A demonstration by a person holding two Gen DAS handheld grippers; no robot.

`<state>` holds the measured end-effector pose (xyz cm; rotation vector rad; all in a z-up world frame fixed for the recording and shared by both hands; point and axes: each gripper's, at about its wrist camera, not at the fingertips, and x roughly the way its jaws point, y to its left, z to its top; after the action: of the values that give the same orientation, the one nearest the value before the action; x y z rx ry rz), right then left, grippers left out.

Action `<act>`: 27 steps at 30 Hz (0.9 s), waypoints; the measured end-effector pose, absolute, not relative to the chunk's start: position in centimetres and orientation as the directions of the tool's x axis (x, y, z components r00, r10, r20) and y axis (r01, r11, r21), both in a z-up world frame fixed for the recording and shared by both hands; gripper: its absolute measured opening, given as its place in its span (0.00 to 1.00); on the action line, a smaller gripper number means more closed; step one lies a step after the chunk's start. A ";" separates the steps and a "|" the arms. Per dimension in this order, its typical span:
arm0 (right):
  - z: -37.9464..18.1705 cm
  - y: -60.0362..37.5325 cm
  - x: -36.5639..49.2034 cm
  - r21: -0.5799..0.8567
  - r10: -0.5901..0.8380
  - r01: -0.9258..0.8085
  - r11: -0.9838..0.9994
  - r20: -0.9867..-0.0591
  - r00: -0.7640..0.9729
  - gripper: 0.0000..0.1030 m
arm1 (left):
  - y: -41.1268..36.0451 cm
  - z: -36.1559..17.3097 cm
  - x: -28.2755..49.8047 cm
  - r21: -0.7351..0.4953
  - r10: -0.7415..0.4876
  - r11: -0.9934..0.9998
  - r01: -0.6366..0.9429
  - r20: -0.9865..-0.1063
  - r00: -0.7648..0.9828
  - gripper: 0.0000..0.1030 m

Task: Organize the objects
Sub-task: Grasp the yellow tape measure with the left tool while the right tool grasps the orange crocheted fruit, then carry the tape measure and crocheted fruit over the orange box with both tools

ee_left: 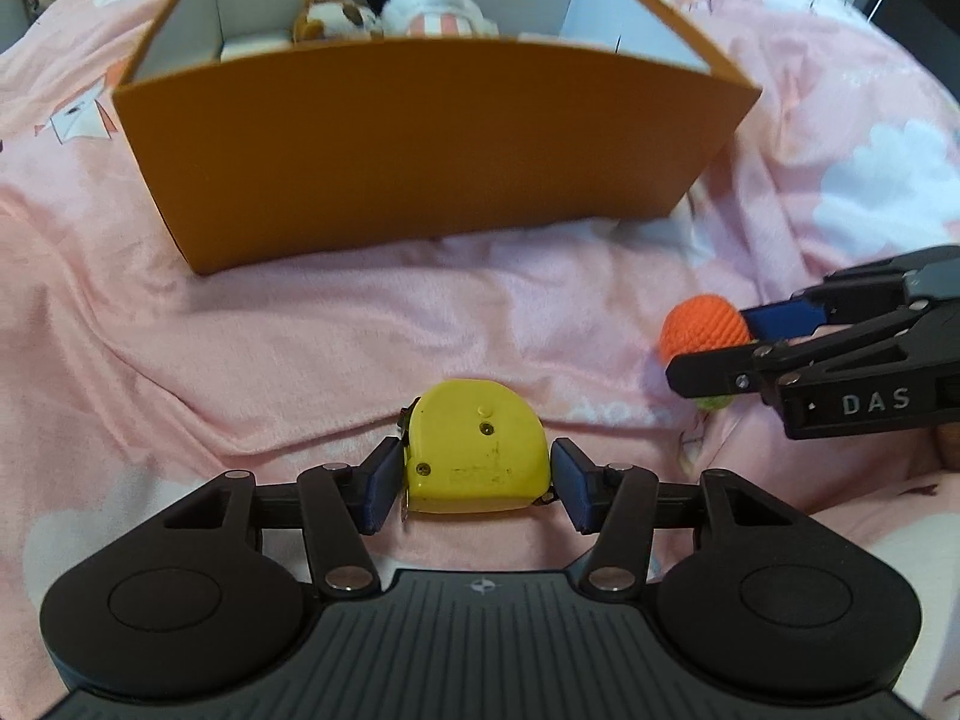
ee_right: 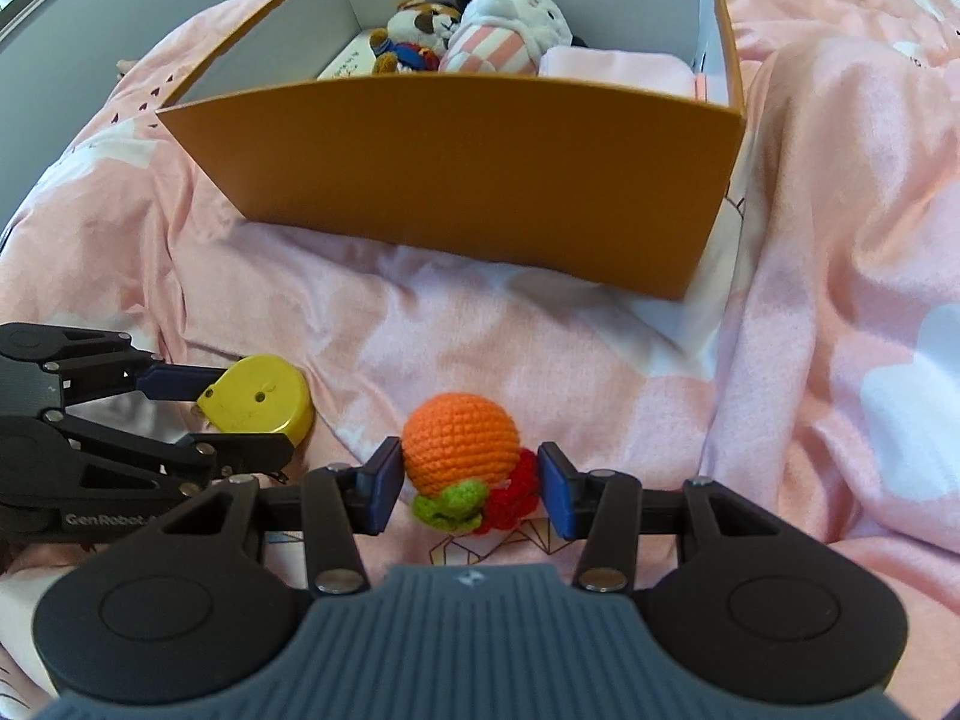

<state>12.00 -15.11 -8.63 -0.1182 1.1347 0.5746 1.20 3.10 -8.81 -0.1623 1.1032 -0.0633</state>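
Left tool (ee_left: 474, 480) sat low over the bed, pads closed against the tape measure (ee_left: 477, 450); right tool (ee_right: 471, 480), just beside it, bracketed the crochet toy (ee_right: 462, 450), left pad touching.

Soft, even indoor light fills both fisheye views, with no glare and only faint shadows under the orange box (ee_left: 420, 144) on the pink blanket (ee_left: 300, 348). Straight edges bow strongly toward the frame borders. The box and the far corners look slightly blurred.
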 end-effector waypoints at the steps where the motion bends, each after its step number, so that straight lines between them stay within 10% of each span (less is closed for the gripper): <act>1: -8.5 -15.2 12.0 0.194 0.373 -0.490 0.850 -0.878 0.300 0.49 | 3.3 -8.5 1.1 -0.167 -0.135 0.986 -0.029 -0.876 0.464 0.60; 27: 3.2 -14.4 17.1 -0.088 0.453 -0.692 0.716 -0.696 0.557 0.49 | 4.8 2.9 8.1 -0.256 -0.204 0.966 0.046 -0.637 0.743 0.60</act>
<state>17.10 -14.44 3.15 -0.3751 0.7007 0.6945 8.09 4.79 2.86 -0.2308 0.7218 -0.1380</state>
